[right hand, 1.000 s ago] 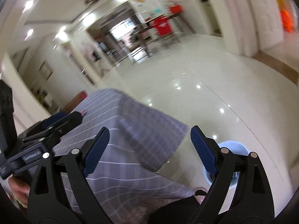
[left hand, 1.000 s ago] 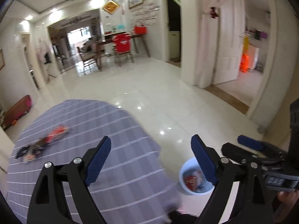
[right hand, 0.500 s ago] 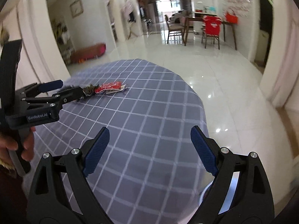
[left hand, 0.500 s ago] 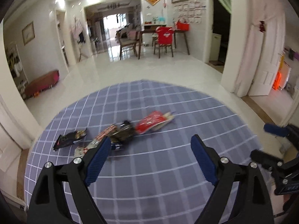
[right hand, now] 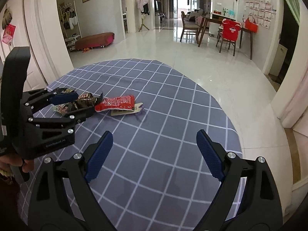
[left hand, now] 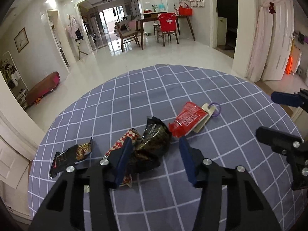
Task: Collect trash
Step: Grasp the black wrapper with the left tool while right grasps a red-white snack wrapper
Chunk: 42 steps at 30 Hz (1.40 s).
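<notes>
Several snack wrappers lie on the round table with the grey checked cloth [left hand: 221, 88]. My left gripper [left hand: 156, 159] is open, lowered around a dark crumpled wrapper [left hand: 154, 140]; its jaws stand apart on either side of it. A red-and-white patterned wrapper [left hand: 125, 138] lies under the left finger. A black wrapper [left hand: 69, 157] lies to the left. A red packet [left hand: 188, 119] lies on a paper tag with a purple ring [left hand: 213, 108]. My right gripper [right hand: 154, 154] is open and empty above bare cloth, near the table's right side. The red packet [right hand: 117, 103] shows ahead of it.
The left gripper [right hand: 73, 104] shows in the right wrist view at the wrapper pile. The table edge [right hand: 221, 104] drops to a glossy tiled floor. A dining table with chairs [left hand: 163, 28] stands far back. A low bench [left hand: 42, 88] is at the left wall.
Both grippers swung from the floor bin back over the table. My left gripper has come down onto the wrapper pile and its jaws have narrowed. The right gripper hovers lower over the cloth.
</notes>
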{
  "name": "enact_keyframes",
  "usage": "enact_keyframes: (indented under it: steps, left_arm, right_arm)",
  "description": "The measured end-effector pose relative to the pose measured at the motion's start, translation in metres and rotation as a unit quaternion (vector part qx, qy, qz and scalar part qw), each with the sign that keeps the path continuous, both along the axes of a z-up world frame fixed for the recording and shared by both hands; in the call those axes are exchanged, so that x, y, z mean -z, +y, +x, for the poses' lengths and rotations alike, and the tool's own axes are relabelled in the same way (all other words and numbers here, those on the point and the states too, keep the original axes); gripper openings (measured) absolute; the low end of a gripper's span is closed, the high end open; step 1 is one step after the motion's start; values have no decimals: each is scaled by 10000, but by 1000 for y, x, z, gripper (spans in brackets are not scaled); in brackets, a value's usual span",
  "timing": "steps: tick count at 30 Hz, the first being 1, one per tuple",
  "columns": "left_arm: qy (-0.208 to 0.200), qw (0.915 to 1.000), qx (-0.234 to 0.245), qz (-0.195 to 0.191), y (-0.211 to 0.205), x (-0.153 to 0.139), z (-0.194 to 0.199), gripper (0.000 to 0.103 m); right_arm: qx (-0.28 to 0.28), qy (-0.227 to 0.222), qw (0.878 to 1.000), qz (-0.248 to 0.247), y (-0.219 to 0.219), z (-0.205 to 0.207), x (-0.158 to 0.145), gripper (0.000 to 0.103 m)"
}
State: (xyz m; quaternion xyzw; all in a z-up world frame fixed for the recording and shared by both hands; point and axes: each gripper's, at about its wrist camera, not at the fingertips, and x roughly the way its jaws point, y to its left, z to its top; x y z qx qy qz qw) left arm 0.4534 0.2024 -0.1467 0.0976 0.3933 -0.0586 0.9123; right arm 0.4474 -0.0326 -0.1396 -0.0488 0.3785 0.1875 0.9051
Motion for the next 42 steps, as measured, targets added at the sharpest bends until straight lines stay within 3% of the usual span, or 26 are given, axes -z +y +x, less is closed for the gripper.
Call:
enact_keyframes:
  steps: [2,3,4,9,16,25,29,36,41,42]
  left_arm:
    - [-6,10000,35,74,0,1,0,41]
    - [-22,9999,40,143,0,0,0,29]
    - [-24,9999,35,153,0,1,-1,24]
    - [1,9997,48,-234,15,-2,-6,10]
    - [-69,9963,-126,-853,40,-9,-24,6]
    - [-615,9829,-869,-1504,99,-34,-64,6]
    - [-778,9795,-1184,-1432,120,-34,-79,6]
    - [-716,9758,-1506,-1413,145,-23,-86,6]
    - [-651,9759,-1486,-1462,149,-20,-88,6]
    - [-636,9757,-1478,-1484,148,-20,-88,6]
  right_arm:
    - [-4,32,10000,27,5,4,2,87]
    - [-8,52,10000,48,8,7,3,87]
    - [-8,78,9999,85,12,10,5,87]
    - [6,201,9995,261,20,14,8,87]
    - [-37,377,9981,494,34,15,10,87]
    - [-416,561,9948,746,72,10,6,87]
    - [-683,663,9926,759,99,9,8,87]
    - [-1204,632,9907,80,160,8,22,86]
    - [-1458,483,9872,-429,194,9,31,67]
    - [-1498,484,9859,-562,198,9,33,58]
